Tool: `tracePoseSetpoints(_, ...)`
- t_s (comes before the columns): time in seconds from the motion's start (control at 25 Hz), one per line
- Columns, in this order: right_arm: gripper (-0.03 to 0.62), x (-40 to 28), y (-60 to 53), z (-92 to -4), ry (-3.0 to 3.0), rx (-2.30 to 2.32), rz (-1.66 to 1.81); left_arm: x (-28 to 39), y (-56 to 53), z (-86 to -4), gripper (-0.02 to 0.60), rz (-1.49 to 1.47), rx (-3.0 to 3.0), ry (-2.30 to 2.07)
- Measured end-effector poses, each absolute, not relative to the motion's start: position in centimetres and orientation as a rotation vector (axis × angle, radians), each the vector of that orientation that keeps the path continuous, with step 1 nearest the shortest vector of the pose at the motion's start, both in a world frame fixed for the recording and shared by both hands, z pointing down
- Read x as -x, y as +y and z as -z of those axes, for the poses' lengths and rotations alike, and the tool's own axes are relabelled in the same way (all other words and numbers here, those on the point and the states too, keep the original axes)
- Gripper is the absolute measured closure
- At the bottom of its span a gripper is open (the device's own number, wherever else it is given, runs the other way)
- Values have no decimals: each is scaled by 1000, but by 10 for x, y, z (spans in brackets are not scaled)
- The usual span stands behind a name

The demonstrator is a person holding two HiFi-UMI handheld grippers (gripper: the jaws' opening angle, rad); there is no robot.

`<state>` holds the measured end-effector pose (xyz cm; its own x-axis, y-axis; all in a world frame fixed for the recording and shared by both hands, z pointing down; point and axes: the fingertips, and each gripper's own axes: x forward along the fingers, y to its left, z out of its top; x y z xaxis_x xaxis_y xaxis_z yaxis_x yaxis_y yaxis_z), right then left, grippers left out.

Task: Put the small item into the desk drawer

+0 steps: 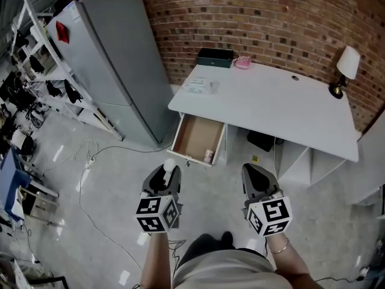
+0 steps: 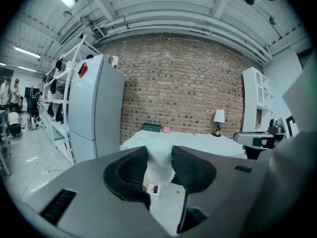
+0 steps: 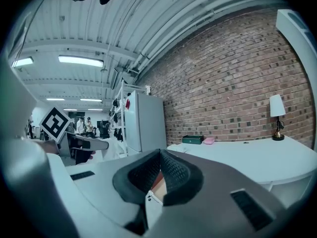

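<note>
In the head view my left gripper (image 1: 169, 169) hovers over the floor just in front of the open desk drawer (image 1: 191, 138). It is shut on a small white item (image 1: 170, 163). The left gripper view shows that white, cloth-like item (image 2: 159, 166) squeezed between the two dark pads, with my left gripper (image 2: 159, 155) aimed at the desk. My right gripper (image 1: 252, 170) hangs level with it to the right, jaws shut with nothing in them. In the right gripper view my right gripper (image 3: 160, 158) has its pads meeting. A small bottle-like thing (image 1: 208, 156) lies in the drawer's near right corner.
The white desk (image 1: 283, 110) stands against a brick wall and carries a green box (image 1: 215, 57), a pink object (image 1: 242, 62), a flat packet (image 1: 199, 86) and a lamp (image 1: 344, 71). A grey fridge (image 1: 117, 59) stands left of it. Cables (image 1: 90, 161) trail on the floor.
</note>
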<state>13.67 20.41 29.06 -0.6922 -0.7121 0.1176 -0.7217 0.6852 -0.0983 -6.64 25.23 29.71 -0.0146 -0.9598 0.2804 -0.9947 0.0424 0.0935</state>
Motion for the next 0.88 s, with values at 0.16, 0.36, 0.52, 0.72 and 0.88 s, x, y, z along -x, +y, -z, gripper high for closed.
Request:
tracePoseSetpoints(0.16, 586, -139, 203, -290, -2834, -1177, -210, 63, 251, -296, 407, -209, -1982, -2087)
tracePoseSetpoints(0.36, 586, -139, 189, -289, -2840, -1170, -232, 63, 240, -297, 407, -268, -1973, -2100)
tracePoseSetpoints(0.52, 586, -135, 169, -295, -2836, -1179, -255, 71, 220, -303, 407, -277, -1963, -2101)
tracePoseSetpoints(0.72, 586, -121, 130, -303, -2814, -1210, -275, 91, 181, -317, 407, -277, -1954, -2085)
tracePoseSetpoints(0.88, 586, -101, 92, -307, -2799, -1228, -283, 114, 140, -324, 407, -260, -1960, -2066)
